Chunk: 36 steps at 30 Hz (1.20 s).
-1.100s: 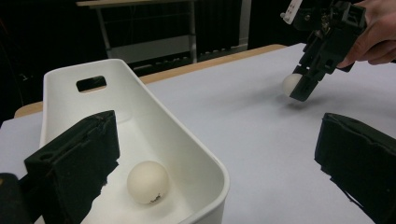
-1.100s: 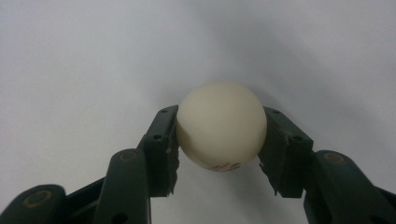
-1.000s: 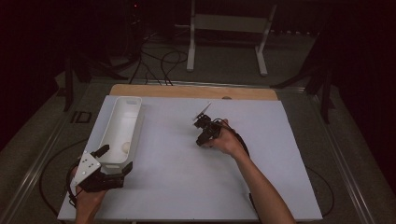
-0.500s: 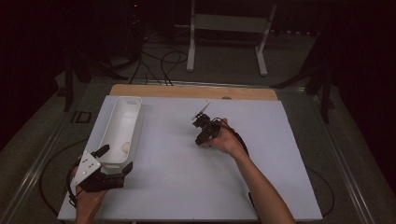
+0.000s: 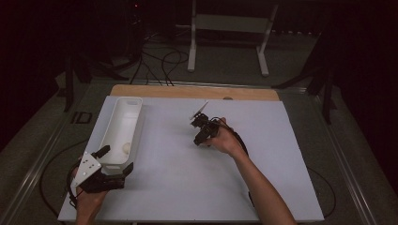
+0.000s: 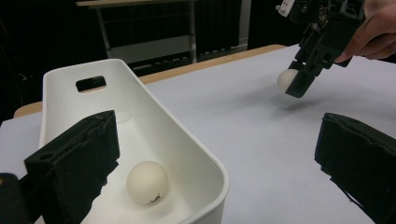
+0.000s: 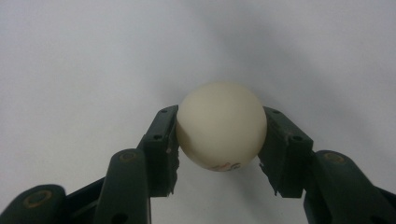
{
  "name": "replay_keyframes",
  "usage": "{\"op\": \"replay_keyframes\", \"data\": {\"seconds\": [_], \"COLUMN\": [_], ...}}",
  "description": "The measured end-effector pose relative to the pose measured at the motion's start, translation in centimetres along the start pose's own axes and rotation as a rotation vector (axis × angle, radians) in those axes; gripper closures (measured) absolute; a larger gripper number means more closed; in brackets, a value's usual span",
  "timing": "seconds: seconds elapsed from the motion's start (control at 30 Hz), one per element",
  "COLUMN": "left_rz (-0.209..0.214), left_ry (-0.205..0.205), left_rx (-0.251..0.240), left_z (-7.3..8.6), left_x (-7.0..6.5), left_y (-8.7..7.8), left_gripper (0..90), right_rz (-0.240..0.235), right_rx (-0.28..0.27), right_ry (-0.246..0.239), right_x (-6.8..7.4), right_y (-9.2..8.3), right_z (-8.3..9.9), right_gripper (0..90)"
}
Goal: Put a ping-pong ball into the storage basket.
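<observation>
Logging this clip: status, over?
Right gripper shut on ball, above table. Left gripper open around bin corner. Path clear.

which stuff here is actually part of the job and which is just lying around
In the job:
- held ball, clamped in the right gripper
- white bin, its near end between the left gripper jaws
- ball in the bin

Lying about:
- white stand beyond the table
- floor cables

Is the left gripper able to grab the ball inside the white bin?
Probably yes. The left gripper straddles the white bin's near wall with open jaws, and the ball lies just inside, uncovered. It would likely need to lift over the wall first.
</observation>
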<state>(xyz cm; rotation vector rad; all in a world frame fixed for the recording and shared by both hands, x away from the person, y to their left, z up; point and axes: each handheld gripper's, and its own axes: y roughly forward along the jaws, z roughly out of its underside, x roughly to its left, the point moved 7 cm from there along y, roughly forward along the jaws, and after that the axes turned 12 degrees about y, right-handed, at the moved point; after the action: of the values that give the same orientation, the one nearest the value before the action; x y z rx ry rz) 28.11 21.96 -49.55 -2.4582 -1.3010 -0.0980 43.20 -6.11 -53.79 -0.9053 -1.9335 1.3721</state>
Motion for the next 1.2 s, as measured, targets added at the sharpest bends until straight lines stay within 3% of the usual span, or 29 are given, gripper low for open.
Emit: {"op": "replay_keyframes", "data": {"seconds": [1.2], "left_rz": [0.000], "left_ry": [-0.001], "left_rx": [-0.003], "left_z": [0.0], "left_x": [0.1], "left_y": [-0.1], "left_gripper": [0.6], "right_rz": [-0.017], "right_rx": [-0.023], "right_ry": [-0.035], "right_x": [2.0], "right_y": [-1.1], "right_z": [-1.3], "right_gripper": [50.3]}}
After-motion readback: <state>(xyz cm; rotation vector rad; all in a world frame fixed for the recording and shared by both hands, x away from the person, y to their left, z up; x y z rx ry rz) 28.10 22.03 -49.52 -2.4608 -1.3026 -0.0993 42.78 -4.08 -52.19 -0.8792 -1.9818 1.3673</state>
